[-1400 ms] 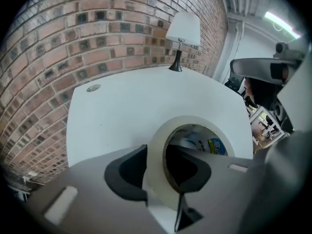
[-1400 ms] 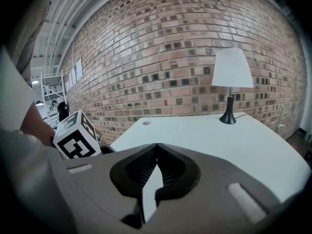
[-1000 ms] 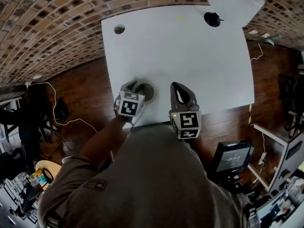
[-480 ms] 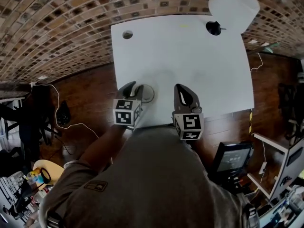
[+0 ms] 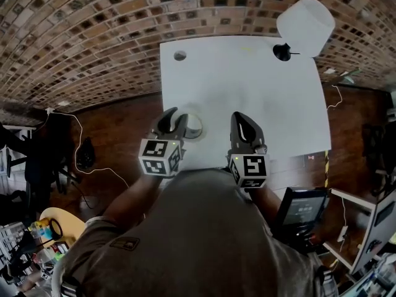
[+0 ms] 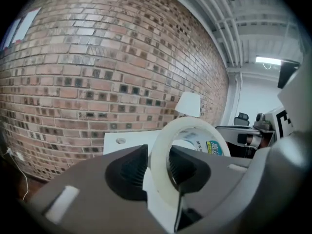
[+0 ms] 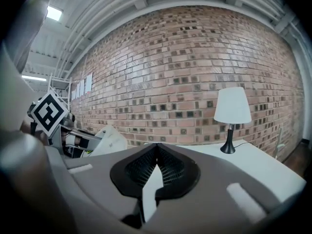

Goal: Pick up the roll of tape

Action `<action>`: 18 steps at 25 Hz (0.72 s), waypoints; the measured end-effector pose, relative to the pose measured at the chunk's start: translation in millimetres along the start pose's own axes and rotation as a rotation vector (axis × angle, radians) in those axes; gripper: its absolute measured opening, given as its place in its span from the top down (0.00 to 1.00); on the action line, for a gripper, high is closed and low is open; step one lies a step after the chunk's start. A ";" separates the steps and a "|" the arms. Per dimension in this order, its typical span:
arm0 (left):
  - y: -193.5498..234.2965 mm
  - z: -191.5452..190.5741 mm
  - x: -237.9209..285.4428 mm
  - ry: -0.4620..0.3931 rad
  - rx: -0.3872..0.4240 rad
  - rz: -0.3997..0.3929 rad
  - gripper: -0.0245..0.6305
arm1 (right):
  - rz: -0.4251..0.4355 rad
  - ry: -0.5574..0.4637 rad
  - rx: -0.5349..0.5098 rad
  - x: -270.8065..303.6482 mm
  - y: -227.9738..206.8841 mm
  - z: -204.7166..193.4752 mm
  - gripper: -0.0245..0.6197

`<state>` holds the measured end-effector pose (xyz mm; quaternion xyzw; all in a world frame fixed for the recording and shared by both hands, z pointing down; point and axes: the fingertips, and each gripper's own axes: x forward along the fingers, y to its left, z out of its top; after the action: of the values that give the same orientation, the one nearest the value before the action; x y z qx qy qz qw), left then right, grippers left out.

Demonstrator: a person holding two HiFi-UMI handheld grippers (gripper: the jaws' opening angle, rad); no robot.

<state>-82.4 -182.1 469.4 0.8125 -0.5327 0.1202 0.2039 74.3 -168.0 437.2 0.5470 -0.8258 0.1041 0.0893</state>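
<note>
The roll of tape (image 6: 168, 150) is a white ring with a printed inner core, and it stands on edge between the jaws of my left gripper (image 6: 157, 168), which is shut on its band. In the head view the roll of tape (image 5: 193, 127) sits at the tips of the left gripper (image 5: 173, 121), lifted above the white table (image 5: 247, 91). My right gripper (image 5: 246, 127) hovers beside it over the table's near edge. In the right gripper view the right gripper (image 7: 157, 162) has its ribbed pads touching, with nothing between them.
A white lamp (image 5: 305, 23) with a black base (image 5: 282, 52) stands at the table's far right corner. A round cable hole (image 5: 180, 55) is at the far left corner. Brick wall behind; wooden floor, cables and a monitor (image 5: 302, 209) lie around the table.
Both grippers have risen from the table. The left one has lifted the tape roll off the surface and tipped up toward level; the right has come up beside it.
</note>
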 end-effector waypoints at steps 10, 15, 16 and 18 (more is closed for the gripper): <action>-0.7 43.7 -42.6 -0.161 0.009 -0.005 0.79 | 0.018 -0.099 -0.022 -22.4 23.4 48.5 0.94; -2.6 59.1 -61.2 -0.226 0.016 -0.012 0.78 | 0.022 -0.128 -0.027 -30.3 33.3 59.3 0.94; -2.7 62.0 -64.8 -0.240 0.019 -0.013 0.78 | 0.024 -0.134 -0.030 -31.5 35.2 61.1 0.94; -3.2 67.4 -70.5 -0.265 0.022 -0.017 0.78 | 0.026 -0.143 -0.033 -33.3 37.7 64.9 0.94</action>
<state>-109.4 -154.3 379.7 0.8281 -0.5465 0.0161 0.1237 50.2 -141.6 363.3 0.5407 -0.8387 0.0523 0.0380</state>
